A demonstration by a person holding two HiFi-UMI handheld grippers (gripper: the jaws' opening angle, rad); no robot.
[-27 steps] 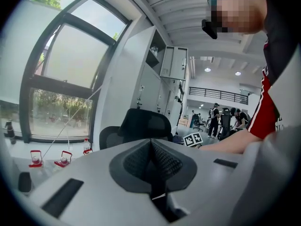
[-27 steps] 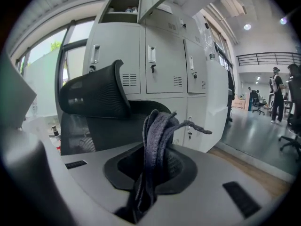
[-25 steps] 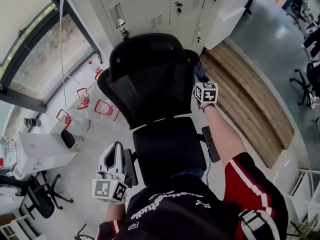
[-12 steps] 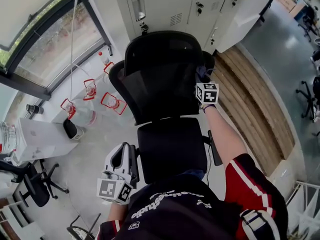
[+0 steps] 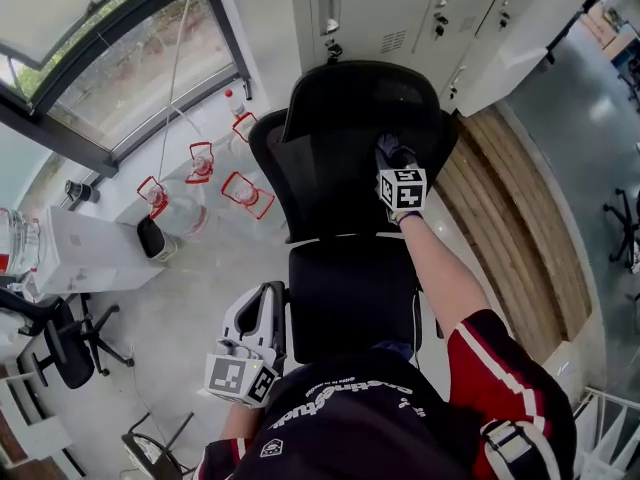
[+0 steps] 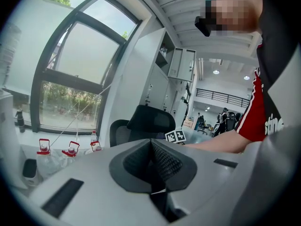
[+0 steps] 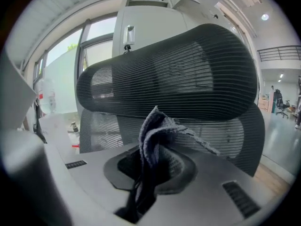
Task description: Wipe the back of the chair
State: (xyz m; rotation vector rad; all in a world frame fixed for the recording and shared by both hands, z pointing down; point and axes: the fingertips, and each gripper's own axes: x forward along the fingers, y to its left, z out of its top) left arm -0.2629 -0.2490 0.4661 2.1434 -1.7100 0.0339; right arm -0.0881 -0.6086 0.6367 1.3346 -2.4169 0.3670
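A black mesh office chair [image 5: 345, 168] stands in front of me, its headrest [image 7: 169, 74] filling the right gripper view. My right gripper [image 5: 392, 156] is shut on a grey cloth [image 7: 157, 131], held against the front of the mesh backrest [image 5: 320, 188] just below the headrest. The cloth bunches up between the jaws. My left gripper [image 5: 262, 320] hangs low by the chair's left armrest, its jaws closed together with nothing between them. In the left gripper view the chair [image 6: 146, 124] shows in the distance.
White lockers [image 5: 400, 8] stand behind the chair. Water jugs with red handles [image 5: 200, 168] sit on the floor under the window at the left. A wooden bench [image 5: 500, 218] runs along the right. Another office chair [image 5: 60, 343] and a white table [image 5: 90, 258] are at the left.
My right gripper has slid the cloth leftward, from the backrest's right edge toward its middle. The head view has shifted, so the chair sits further right in frame. The left gripper stays low.
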